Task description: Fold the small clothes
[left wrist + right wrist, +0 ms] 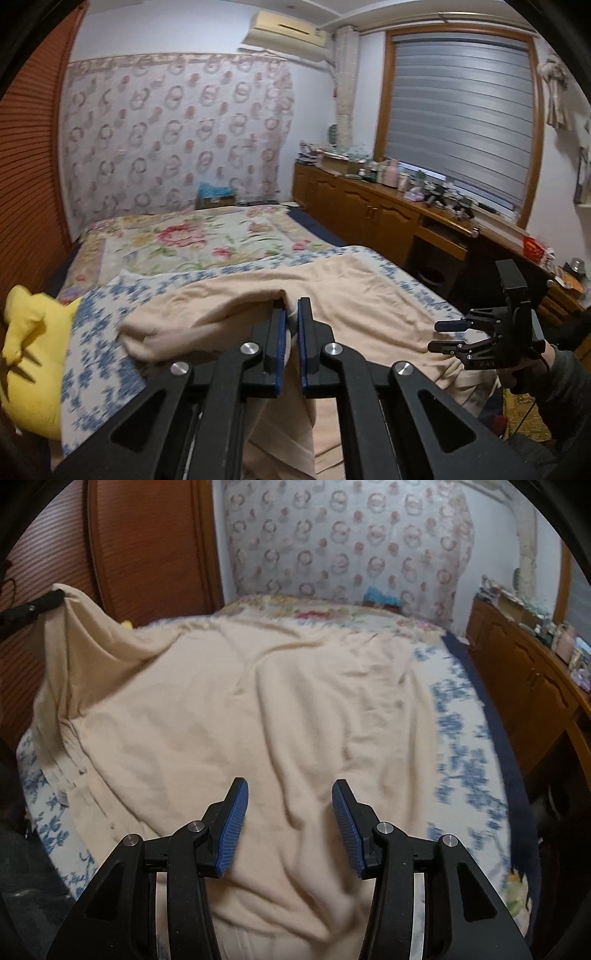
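Lifting garment edge | left gripper [291, 314] jaws clamped on cream garment [258, 701] spread over bed [461, 738] | right gripper [290, 825] jaws apart, empty | risk: thin pinch slipping, fold skewing unsupported

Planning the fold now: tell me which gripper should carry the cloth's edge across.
Left. The left gripper is already shut on the lifted edge of the beige garment. The right gripper hangs open above it, holding nothing.

Black gripper [290, 825] – blue ribbed pads [232, 829], silver screws
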`<move>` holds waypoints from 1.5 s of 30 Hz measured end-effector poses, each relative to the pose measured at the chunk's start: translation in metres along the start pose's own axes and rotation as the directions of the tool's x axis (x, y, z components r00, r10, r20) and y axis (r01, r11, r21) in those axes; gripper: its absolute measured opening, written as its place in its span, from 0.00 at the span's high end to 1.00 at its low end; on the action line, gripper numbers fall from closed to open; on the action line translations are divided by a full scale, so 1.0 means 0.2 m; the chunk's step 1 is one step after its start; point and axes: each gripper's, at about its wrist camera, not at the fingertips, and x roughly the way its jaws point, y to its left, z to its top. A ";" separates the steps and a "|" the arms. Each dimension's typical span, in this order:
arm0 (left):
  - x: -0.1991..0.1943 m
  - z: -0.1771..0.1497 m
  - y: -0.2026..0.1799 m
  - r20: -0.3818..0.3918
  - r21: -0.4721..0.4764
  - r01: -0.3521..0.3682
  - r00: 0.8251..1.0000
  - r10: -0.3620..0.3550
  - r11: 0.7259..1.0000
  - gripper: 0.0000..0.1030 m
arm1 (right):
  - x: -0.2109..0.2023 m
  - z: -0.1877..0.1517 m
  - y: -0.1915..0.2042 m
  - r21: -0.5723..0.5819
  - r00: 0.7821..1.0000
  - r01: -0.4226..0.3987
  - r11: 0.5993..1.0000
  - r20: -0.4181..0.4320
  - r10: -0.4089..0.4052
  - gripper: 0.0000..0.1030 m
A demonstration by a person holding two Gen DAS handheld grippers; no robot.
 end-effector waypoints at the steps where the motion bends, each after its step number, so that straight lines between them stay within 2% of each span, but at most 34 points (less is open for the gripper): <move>1: 0.01 0.02 -0.03 -0.001 0.010 0.014 1.000 -0.014 1.000 0.98 | -0.03 -0.01 -0.01 0.002 1.000 -0.001 1.000 0.005 0.001 0.53; 8: 0.10 0.19 -0.28 -0.004 0.087 0.103 0.995 -0.103 0.991 0.98 | -0.20 0.00 -0.06 0.014 0.998 0.026 1.000 0.064 -0.027 0.53; 13: 0.11 0.27 -0.44 -0.019 0.128 0.184 0.983 -0.183 0.975 0.98 | -0.29 0.02 -0.11 0.020 0.993 0.058 0.998 0.098 -0.060 0.53; 16: 0.12 0.27 -0.53 -0.037 0.159 0.192 0.981 -0.188 0.969 0.98 | -0.32 0.02 -0.15 0.035 0.991 0.073 0.997 0.109 -0.076 0.53; 19: 0.12 0.25 -0.56 -0.064 0.157 0.212 0.977 -0.204 0.965 0.92 | -0.33 0.02 -0.18 0.056 0.988 0.090 0.994 0.117 -0.096 0.53; 23: 0.12 0.22 -0.61 -0.065 0.187 0.213 0.977 -0.204 0.959 0.73 | -0.33 0.03 -0.18 0.060 0.988 0.092 0.994 0.118 -0.099 0.53; 24: 0.12 0.21 -0.60 -0.065 0.189 0.210 0.977 -0.201 0.959 0.72 | -0.34 0.02 -0.19 0.059 0.988 0.091 0.994 0.120 -0.098 0.53; 30: 0.13 0.14 -0.45 -0.077 0.140 0.129 0.990 -0.120 0.982 0.71 | -0.30 0.04 -0.15 0.033 0.990 0.067 0.997 0.120 -0.070 0.53; 35: 0.13 0.02 -0.27 -0.092 0.107 0.015 0.996 -0.005 0.994 0.71 | -0.21 0.08 -0.07 -0.003 0.994 0.038 0.999 0.104 -0.037 0.53; 40: 0.10 -0.09 -0.08 -0.112 0.060 -0.088 0.989 0.094 0.994 0.71 | -0.12 0.15 0.01 -0.038 0.996 0.006 0.999 0.086 -0.002 0.53; 45: 0.06 -0.18 0.10 -0.123 0.010 -0.158 0.980 0.159 0.987 0.71 | -0.02 0.24 0.12 -0.094 0.997 -0.025 0.995 0.075 0.033 0.53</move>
